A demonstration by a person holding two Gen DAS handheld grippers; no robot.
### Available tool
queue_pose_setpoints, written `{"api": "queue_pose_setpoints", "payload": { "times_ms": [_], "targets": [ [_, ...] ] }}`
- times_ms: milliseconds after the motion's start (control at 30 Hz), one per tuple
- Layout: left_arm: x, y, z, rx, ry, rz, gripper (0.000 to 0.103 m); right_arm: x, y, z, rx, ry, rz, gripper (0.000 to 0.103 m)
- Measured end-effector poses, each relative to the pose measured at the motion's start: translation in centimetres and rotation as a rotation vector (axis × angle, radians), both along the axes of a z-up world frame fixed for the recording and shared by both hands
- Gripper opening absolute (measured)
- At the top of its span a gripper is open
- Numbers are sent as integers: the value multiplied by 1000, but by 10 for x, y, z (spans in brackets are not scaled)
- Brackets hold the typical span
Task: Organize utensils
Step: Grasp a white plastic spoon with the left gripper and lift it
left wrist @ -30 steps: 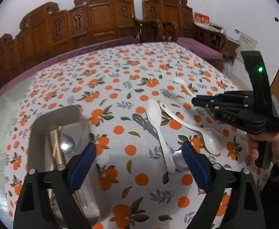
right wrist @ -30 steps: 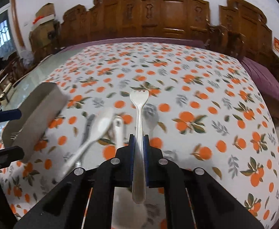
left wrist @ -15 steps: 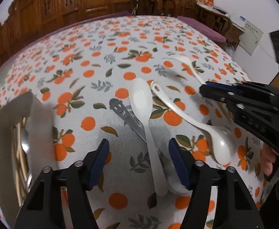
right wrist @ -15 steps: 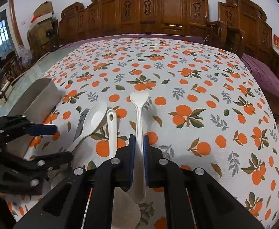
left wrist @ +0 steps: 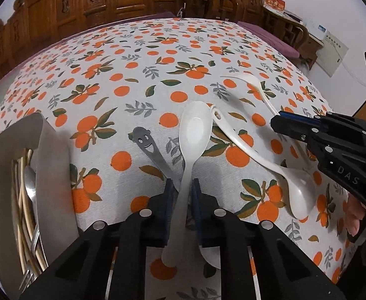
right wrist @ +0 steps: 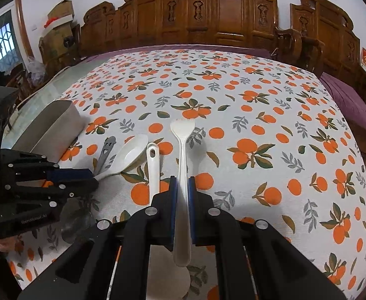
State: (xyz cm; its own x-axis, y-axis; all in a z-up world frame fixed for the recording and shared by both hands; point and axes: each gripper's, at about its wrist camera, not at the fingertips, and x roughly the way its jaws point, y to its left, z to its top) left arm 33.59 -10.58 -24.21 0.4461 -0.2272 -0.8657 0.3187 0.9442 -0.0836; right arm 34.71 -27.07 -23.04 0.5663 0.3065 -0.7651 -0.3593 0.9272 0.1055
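Note:
A white spoon lies on the orange-print tablecloth, and my left gripper has its jaws closing on the handle, blue pads against both sides. Under the spoon lies a metal utensil with a smiley-face handle. A white ladle spoon with a hole in its handle rests just to the right. My right gripper is shut on a white fork, held above the cloth. The left gripper also shows at the left of the right wrist view, with the spoon running out from its tips.
A grey utensil holder stands at the left with chopsticks and a metal spoon inside. Carved wooden chairs line the table's far side. A person's hand holds the right gripper's handle.
My left gripper came down over the white spoon and its wide-open jaws closed in on the handle. The right gripper kept still, holding the fork.

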Motion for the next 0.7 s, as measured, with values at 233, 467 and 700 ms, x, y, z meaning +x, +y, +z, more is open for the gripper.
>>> {"api": "queue_pose_setpoints", "payload": {
  "times_ms": [233,467,700],
  "targets": [
    [-9,3,6,9,-35,-20,8,0,1,-2,-7,4,3,10],
    [-17,6,22,-1,-77,-29,8,0,4,-1,-9,2,8,10],
    [-27,16,41,3,-122,-29,7,-6,13,4,-41,-16,22,10]
  ]
}}
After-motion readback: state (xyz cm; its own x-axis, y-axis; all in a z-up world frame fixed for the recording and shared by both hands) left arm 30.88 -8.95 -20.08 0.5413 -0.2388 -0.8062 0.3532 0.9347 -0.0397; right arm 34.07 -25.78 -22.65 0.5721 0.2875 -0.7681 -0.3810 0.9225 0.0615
